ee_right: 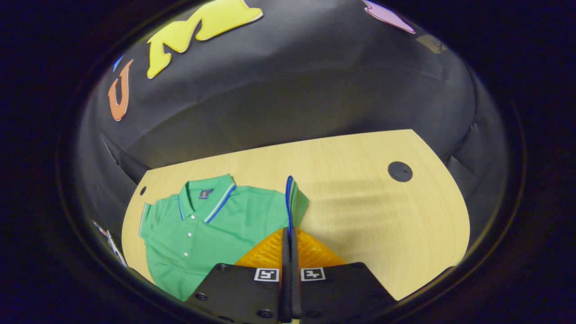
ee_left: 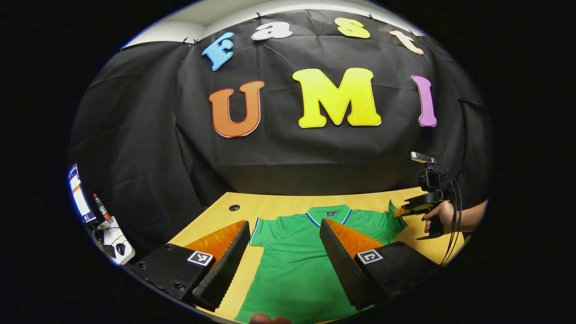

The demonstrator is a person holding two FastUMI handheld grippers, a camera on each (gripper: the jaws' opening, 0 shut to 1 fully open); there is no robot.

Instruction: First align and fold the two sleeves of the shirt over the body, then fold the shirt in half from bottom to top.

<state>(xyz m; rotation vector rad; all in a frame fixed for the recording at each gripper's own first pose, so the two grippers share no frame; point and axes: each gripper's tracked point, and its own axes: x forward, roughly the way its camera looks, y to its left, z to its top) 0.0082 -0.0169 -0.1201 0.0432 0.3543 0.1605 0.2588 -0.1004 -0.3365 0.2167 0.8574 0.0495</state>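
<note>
With the right gripper (ee_right: 288, 234) pinching only the sleeve (ee_right: 293, 198) cuff between closed jaws and the left gripper (ee_left: 283, 252) gaping wide above the shirt (ee_left: 297, 270), the hem could slip free mid-fold.

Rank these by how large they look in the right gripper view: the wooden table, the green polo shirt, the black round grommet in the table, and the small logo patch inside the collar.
1. wooden table
2. green polo shirt
3. black round grommet
4. logo patch

The grommet and the patch look close in size, so their order is unsure.
</note>
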